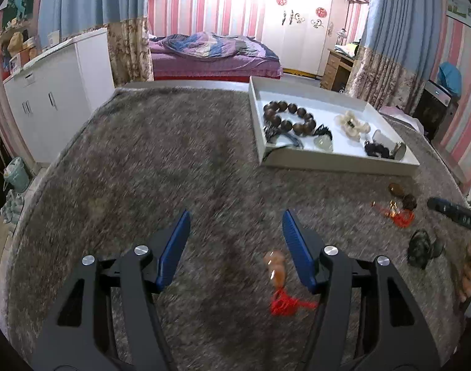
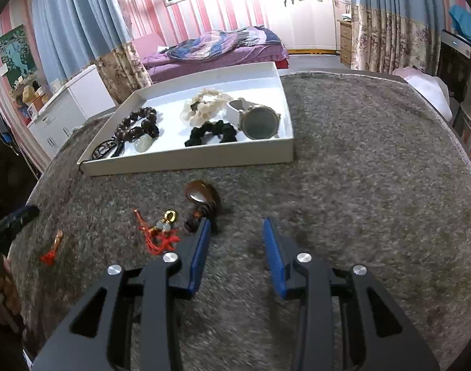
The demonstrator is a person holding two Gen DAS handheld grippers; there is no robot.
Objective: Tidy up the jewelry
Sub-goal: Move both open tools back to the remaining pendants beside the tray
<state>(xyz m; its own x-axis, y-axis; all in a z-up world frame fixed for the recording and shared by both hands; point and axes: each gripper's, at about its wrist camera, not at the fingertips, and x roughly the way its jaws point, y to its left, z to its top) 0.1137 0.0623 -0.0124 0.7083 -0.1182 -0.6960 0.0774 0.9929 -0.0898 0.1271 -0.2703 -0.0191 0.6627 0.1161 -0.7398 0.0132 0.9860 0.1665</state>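
Note:
A white tray [image 1: 337, 157] [image 2: 189, 162] on the grey carpet holds a dark bead bracelet [image 1: 289, 117] [image 2: 139, 122], a cream flower piece [image 1: 351, 123] [image 2: 204, 105], a black scrunchie [image 2: 210, 133], a watch [image 2: 258, 122] and a pale jade pendant [image 2: 142, 145]. My left gripper [image 1: 235, 225] is open and empty; an orange pendant with red tassel [image 1: 277, 281] [image 2: 54, 247] lies just inside its right finger. My right gripper [image 2: 235, 228] is open and empty; a brown stone pendant [image 2: 201, 196] and a gold-ringed red tassel charm [image 2: 163, 230] lie just left of its left finger.
A dark carved piece [image 1: 422, 249] lies on the carpet at the right in the left wrist view. The other gripper's tip shows at each view's edge [image 1: 455, 211] [image 2: 16, 216]. A bed [image 1: 210, 55], white cabinets [image 1: 50, 92] and curtains stand beyond the table.

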